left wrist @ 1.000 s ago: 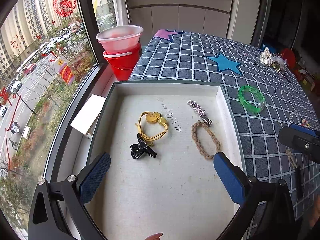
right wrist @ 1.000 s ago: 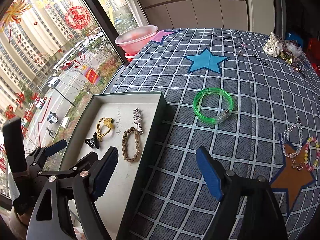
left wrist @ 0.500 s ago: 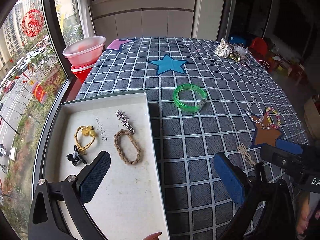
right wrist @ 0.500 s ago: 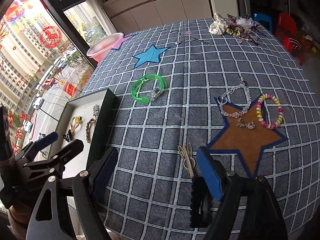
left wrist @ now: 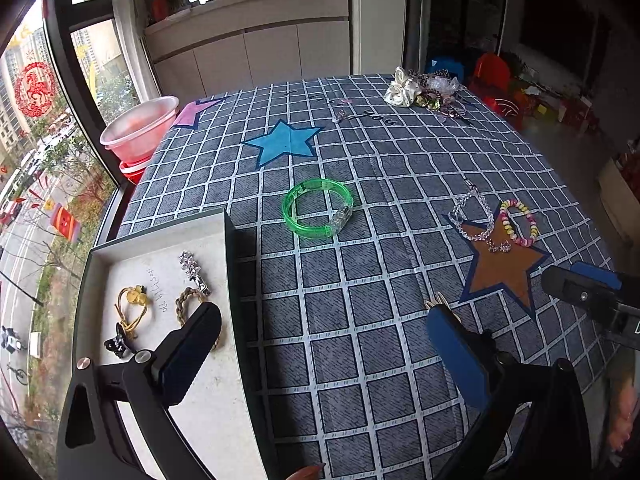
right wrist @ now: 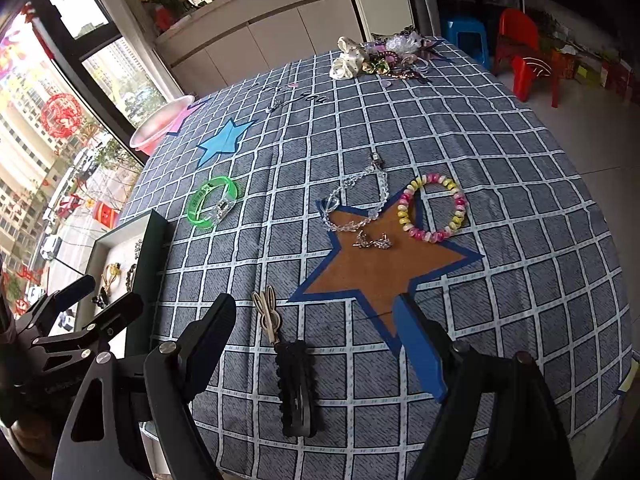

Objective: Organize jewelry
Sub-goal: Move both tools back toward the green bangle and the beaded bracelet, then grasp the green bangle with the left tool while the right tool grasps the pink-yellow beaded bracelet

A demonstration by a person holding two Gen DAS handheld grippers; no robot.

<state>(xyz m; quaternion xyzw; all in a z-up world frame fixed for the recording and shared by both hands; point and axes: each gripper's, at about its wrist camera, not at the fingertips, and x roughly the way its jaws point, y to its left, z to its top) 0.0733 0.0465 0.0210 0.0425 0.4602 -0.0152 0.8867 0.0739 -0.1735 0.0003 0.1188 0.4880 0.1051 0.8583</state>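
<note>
My left gripper (left wrist: 320, 320) is open and empty, over the checked cloth just right of the grey tray (left wrist: 236, 276). The tray holds a yellow hair tie (left wrist: 134, 300), a silver clip (left wrist: 195, 268), a braided bracelet (left wrist: 186, 300) and a black claw clip (left wrist: 118, 344). My right gripper (right wrist: 316, 308) is open over the cloth; a black hair clip (right wrist: 298, 388) and a beige clip (right wrist: 268, 312) lie under it, untouched. Ahead lie a green bangle (right wrist: 212, 202), a crystal bracelet (right wrist: 356, 204), a bead bracelet (right wrist: 432, 208) and small silver pieces (right wrist: 372, 242).
A heap of scrunchies and trinkets (right wrist: 376, 58) sits at the table's far edge. A pink basin (left wrist: 140, 128) stands beside the far left corner by the window. A red chair (right wrist: 520, 52) and a blue stool (right wrist: 464, 36) stand past the table on the right.
Both grippers have swung right, away from the tray and over the open cloth. The bracelets on the orange star and the black clip have come into view. Both stayed open.
</note>
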